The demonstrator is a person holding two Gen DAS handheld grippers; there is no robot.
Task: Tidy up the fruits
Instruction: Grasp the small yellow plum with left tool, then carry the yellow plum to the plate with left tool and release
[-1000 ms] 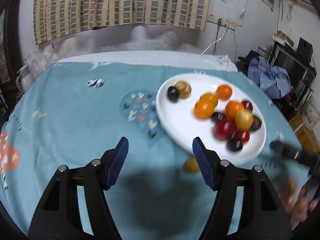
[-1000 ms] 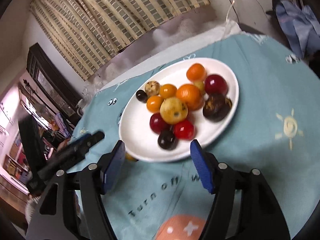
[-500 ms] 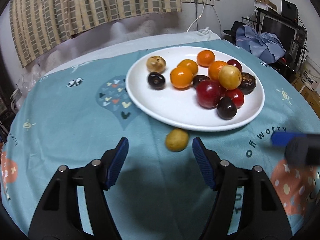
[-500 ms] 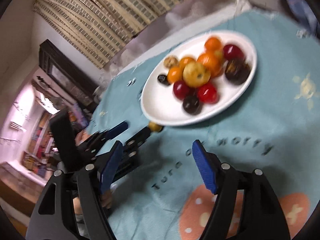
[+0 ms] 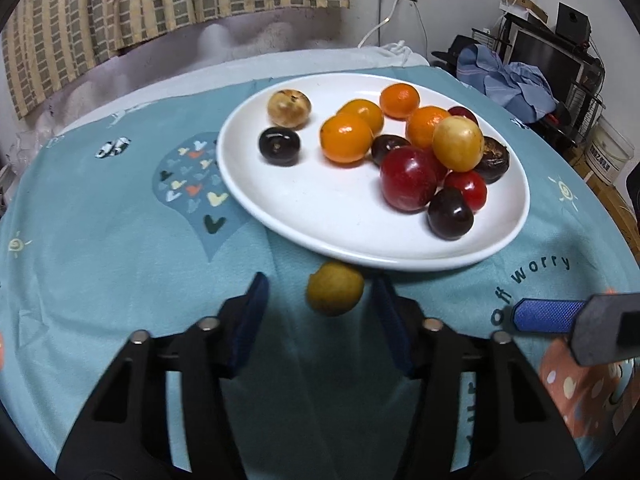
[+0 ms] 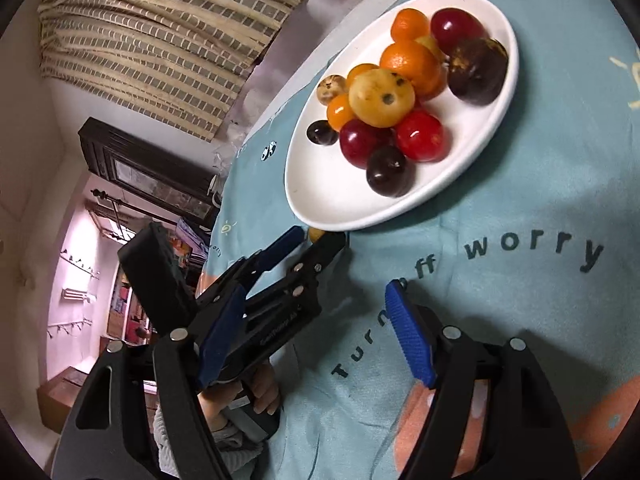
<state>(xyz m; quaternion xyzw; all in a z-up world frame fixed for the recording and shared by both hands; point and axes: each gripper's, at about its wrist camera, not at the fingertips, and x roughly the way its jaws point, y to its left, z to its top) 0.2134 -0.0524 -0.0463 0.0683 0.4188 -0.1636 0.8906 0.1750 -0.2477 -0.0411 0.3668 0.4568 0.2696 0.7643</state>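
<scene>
Plate [image 5: 328, 224]: white, resting on the blue printed cloth [image 5: 104, 240] over the tabletop; loaded with 12 fruits as far as can be counted, heaped toward its right side in the left wrist view.
Fruits on plate: 4 oranges, among them a front one [image 5: 346, 138]; 2 big red ones, the nearer [image 5: 408, 178]; a yellow one [image 5: 458, 143] stacked on top; several dark plums, 1 [image 5: 279, 146] off by itself at the left; a tan speckled one [image 5: 289, 109] at the back.
Stray fruit [image 5: 335, 289]: small, yellow, lying on the cloth just beside the plate's near rim, not on it.
Left gripper [image 5: 320, 300]: fingers closing around the stray fruit, which sits between them; a gap shows on both sides, so no pinch yet.
Right gripper [image 6: 316, 336]: fingers apart and widening, nothing between them, hovering over the cloth near the printed lettering, well clear of the plate.
Done: nearly everything gathered on the plate, judging by the pile.
Left: grip the stray fruit, lift over the rim, set down in the bare left part of the plate.
Risk: round fruit likely to roll under the rim if nudged by 1 finger first.
</scene>
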